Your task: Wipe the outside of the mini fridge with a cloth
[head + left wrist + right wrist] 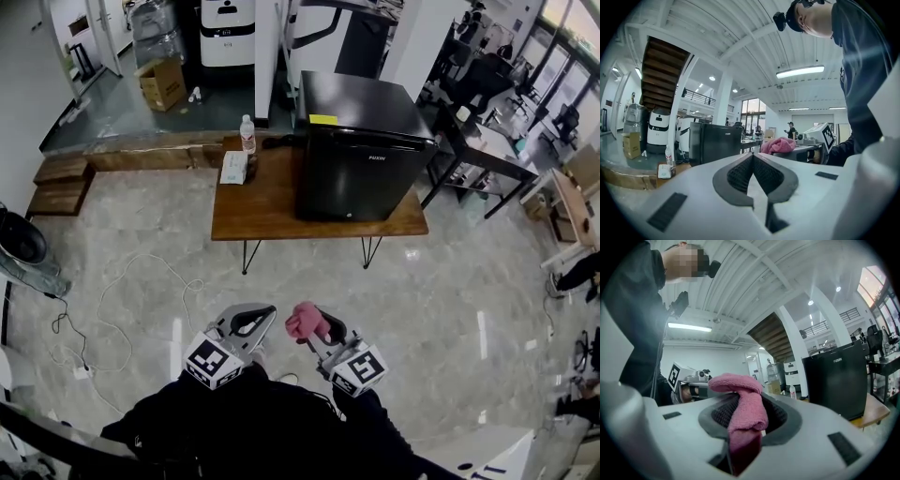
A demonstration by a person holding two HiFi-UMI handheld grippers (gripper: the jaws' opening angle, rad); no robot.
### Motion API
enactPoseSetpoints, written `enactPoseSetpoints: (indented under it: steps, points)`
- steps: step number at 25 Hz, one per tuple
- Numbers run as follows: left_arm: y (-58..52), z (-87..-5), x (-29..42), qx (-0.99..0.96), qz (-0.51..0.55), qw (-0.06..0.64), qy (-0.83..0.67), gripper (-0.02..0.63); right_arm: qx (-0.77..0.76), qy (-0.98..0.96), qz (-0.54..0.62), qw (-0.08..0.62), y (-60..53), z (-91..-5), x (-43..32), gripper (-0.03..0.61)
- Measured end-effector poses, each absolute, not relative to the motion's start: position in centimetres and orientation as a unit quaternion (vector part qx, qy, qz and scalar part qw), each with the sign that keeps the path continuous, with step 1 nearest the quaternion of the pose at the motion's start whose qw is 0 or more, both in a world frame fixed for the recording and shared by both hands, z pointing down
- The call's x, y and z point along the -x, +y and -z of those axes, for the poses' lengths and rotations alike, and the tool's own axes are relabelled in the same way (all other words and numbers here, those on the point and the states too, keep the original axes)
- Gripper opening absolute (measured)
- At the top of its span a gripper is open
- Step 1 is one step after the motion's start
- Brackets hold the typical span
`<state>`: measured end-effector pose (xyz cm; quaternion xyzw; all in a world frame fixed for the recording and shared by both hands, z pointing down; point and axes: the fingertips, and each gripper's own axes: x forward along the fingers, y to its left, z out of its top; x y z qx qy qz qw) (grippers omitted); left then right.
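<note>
The right gripper's (749, 411) jaws are pinching a pink cloth (742, 397), which is filling the gap between the pads and flopping over at the top toward 10 o'clock. The left gripper's (752, 158) jaws are pressing together at their tips with nothing between them. In the head view both grippers are hovering side by side close to the person's body at 6 o'clock. The mini fridge (361, 159) is standing well apart from them at about 1 o'clock, across open floor, on the 3 o'clock end of a low wooden table (262, 214). A water bottle (247, 133) and a small white packet (233, 167) are sitting near the table's 11 o'clock corner. By my reading the wiping is not yet under way. The cloth is in hand but nowhere near the fridge, so the approach and every outer face are remaining to be done. Only the head view is showing the fridge's top, with a yellow tag at its front edge, and the floor between person and table. Only the gripper views are showing how the jaws are standing, and the fridge's dark front at level height.
</note>
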<state>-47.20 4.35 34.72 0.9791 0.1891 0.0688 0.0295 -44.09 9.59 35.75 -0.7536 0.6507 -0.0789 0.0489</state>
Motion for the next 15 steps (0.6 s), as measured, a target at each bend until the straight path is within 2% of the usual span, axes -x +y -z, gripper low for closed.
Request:
enactPoseSetpoints:
  steps: [8,15]
  points:
    - [-2.4,-33.6,40.4,-0.978,-0.044,0.031,0.200,0.006,0.766,0.638,0.069,0.032,3.3,-34.0,37.1,0.126]
    - [-8.7,-32.4,33.7,-0.978,-0.028,0.031,0.205,0.006,0.788,0.612,0.073,-0.014,-2.6,-33.2,29.6,0.130]
